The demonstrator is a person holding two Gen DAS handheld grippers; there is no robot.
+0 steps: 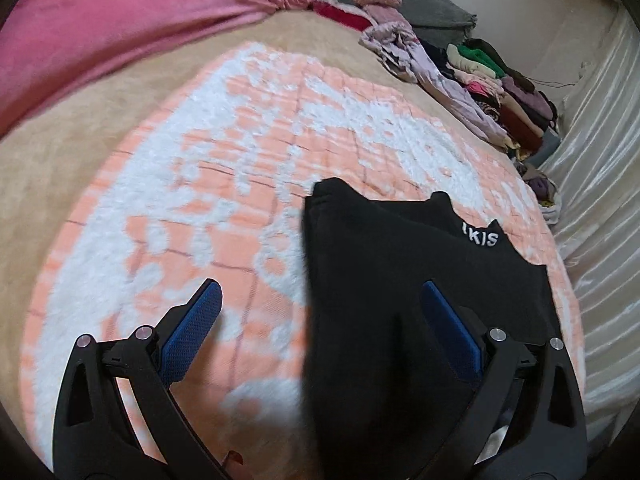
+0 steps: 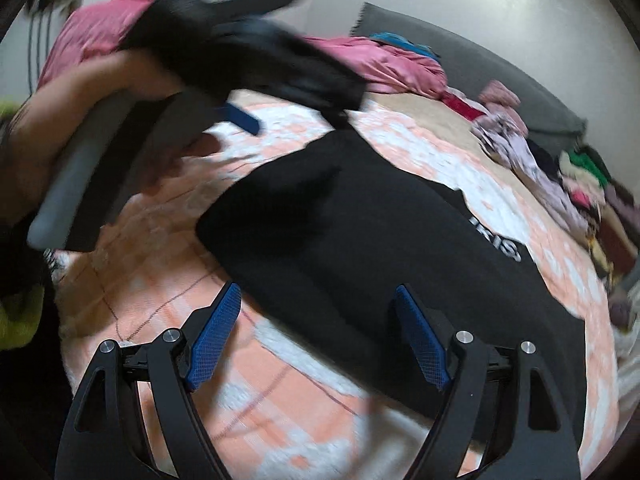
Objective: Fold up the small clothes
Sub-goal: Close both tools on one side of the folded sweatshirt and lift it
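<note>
Black garment lies flat on the orange-and-white blanket on the bed, apparently part-folded; left gripper and right gripper are carried with jaws wide and empty, so near corners should be pinched squarely before folding.

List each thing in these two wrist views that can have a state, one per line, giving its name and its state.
Left gripper: open, empty.
Right gripper: open, empty.
Black garment: lying flat on the blanket, partly folded.
Peach-and-white blanket: spread out.
Pink sheet: bunched up.
Clothes pile: heaped along the bed edge.
</note>
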